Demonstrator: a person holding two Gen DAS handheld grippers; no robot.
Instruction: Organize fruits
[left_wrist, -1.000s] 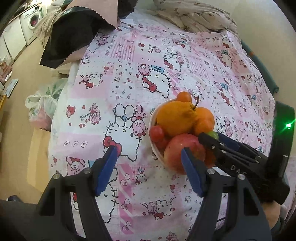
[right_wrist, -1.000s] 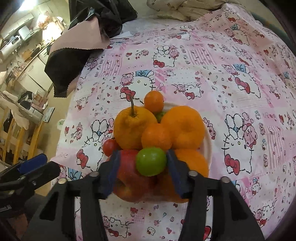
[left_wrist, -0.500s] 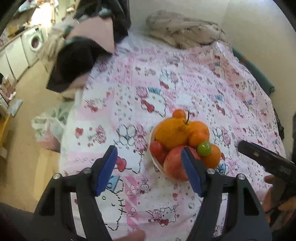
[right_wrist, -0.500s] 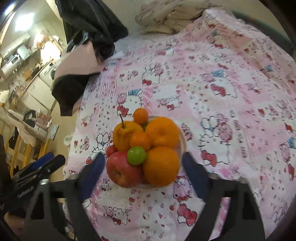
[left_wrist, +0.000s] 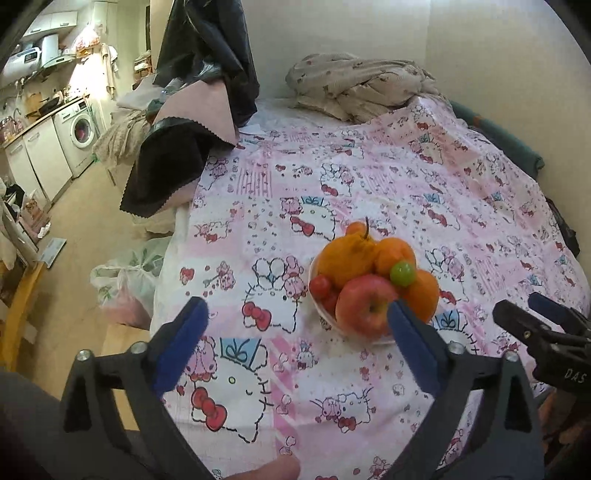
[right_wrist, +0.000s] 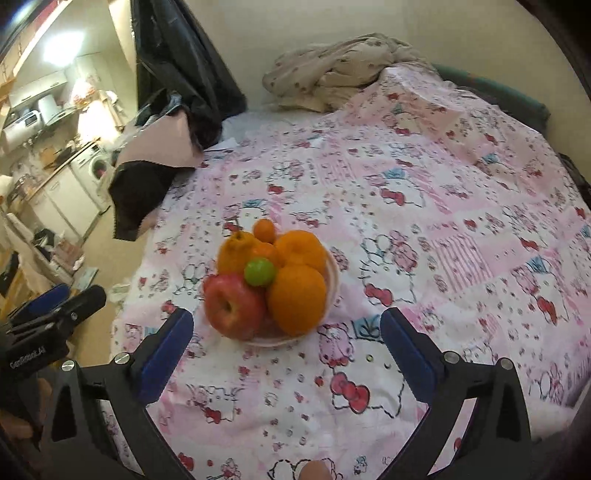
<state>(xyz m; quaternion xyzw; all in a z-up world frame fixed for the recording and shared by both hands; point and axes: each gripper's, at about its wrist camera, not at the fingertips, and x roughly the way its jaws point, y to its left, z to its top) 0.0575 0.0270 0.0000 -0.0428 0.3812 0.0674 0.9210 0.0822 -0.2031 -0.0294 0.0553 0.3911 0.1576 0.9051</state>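
We count one bowl (right_wrist: 331, 280) near the bed's left edge holding one red apple (right_wrist: 232, 304), one green fruit (right_wrist: 260, 272), two cherry tomatoes (left_wrist: 320, 286) (maybe more hidden), and five orange citrus (right_wrist: 297, 298) in all.

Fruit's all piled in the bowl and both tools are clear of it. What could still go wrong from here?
1. The green fruit sits perched on top of the heap, between the apple and the oranges; a nudge could roll it off.
2. The bowl is overfilled and stands on a soft bedspread, so it may tip.
3. The tomato sits at the rim and might slip out.
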